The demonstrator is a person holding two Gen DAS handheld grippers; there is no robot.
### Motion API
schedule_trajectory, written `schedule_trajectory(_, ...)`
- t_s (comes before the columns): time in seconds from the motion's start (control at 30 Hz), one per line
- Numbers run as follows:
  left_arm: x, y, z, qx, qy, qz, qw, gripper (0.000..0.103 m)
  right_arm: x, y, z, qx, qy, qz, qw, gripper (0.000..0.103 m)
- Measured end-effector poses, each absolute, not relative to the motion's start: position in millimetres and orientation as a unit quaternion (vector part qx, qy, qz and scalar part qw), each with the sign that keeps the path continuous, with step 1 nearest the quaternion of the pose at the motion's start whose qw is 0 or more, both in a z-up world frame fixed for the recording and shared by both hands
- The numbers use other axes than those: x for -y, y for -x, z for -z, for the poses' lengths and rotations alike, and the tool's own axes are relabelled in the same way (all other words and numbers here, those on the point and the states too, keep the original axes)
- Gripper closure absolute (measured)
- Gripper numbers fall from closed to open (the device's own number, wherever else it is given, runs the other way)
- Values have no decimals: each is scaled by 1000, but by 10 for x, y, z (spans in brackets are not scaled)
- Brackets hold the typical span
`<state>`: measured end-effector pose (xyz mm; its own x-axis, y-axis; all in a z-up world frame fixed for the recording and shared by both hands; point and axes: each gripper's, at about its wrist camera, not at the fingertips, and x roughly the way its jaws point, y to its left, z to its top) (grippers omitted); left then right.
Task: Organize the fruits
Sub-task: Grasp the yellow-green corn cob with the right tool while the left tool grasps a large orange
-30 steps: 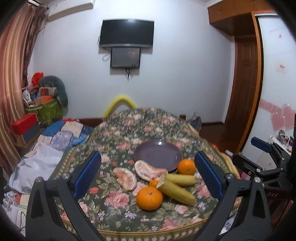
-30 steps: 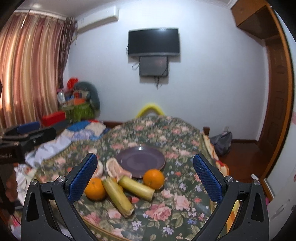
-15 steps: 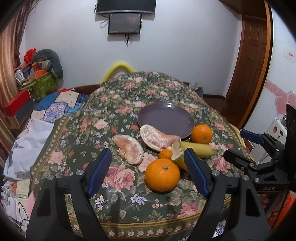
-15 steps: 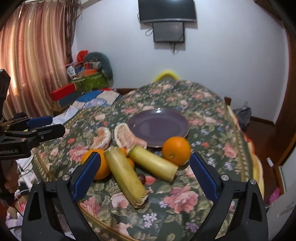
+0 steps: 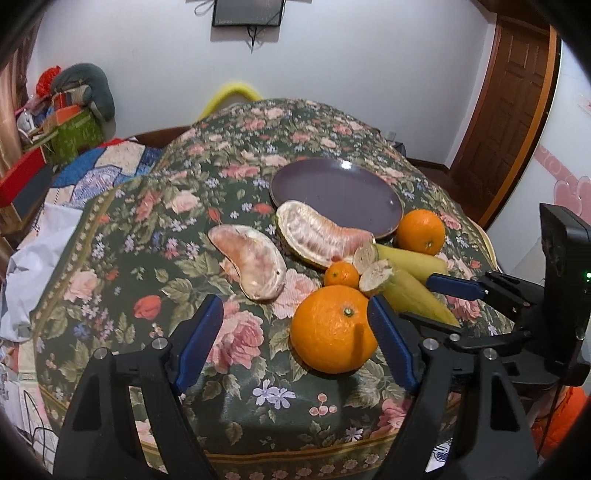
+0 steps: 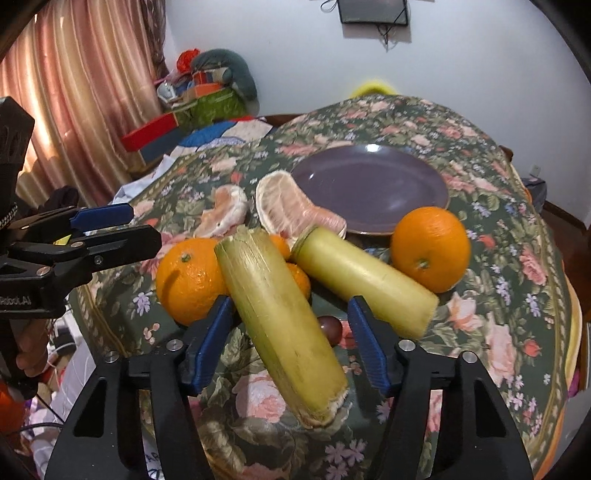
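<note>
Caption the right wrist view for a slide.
Open right gripper straddles a sugarcane piece lying among oranges before an empty purple plate.

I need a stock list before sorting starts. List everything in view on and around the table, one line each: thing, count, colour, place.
plate: one, purple, bare, middle of the table.
pomelo pieces: two, pink and peeled, at the plate's near-left rim.
big oranges: two, orange; one near the front edge, one at the plate's right rim.
small oranges: at least two, orange, tucked among the stalks.
sugarcane stalks: two, yellow-green, lying crosswise near the front.
small dark fruit: one, reddish-brown, between the stalks.
tablecloth: one, dark green with pink roses, covering the table.
screen: one, black, on the far wall.
left claw: blue pads, open, beside the near orange.
right claw: blue pads, open, astride the near stalk.
</note>
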<state>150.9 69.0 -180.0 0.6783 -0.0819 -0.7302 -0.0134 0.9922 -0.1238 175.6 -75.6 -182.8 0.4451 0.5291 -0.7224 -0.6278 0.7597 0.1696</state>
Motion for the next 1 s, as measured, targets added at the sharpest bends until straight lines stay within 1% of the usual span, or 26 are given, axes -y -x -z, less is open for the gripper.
schedule_trajectory(0.07, -686, -1540, 1832, -407, 61, 19, 911, 22, 737, -1774, 1856, -409, 56, -346, 842, 45)
schedule_trajectory(0.13, -682, -1577, 1867, -415, 66, 23, 907, 22, 719, -1787, 1879, -414, 54, -355, 837, 52)
schedule_trajectory(0.27, -648, -1601, 1895, -422, 66, 26, 904, 22, 719, -1781, 1873, -411, 57, -357, 837, 55)
schedule_trajectory(0.33, -624, -1616, 1907, -425, 67, 29, 902, 21, 756, -1777, 1859, -410, 49, -355, 838, 58)
schedule_trajectory(0.4, -585, -1633, 1924, -431, 67, 35, 899, 20, 801, -1779, 1831, -409, 42, -351, 841, 62)
schedule_trajectory(0.47, -541, -1657, 1945, -435, 65, 37, 897, 15, 857, -1786, 1805, -408, 35, -342, 846, 65)
schedule_trajectory(0.53, -512, -1671, 1965, -440, 64, 38, 895, 13, 928, -1801, 1792, -407, 25, -336, 849, 66)
schedule_trajectory(0.63, -453, -1701, 2010, -448, 60, 42, 891, 13, 1003, -1799, 1762, -405, 17, -330, 852, 66)
schedule_trajectory(0.93, -305, -1824, 2137, -463, 38, 46, 884, 13, 1134, -1783, 1681, -395, 5, -318, 862, 67)
schedule_trajectory(1.0, -303, -1833, 2149, -462, 37, 44, 885, 15, 1156, -1792, 1666, -394, -2, -316, 863, 67)
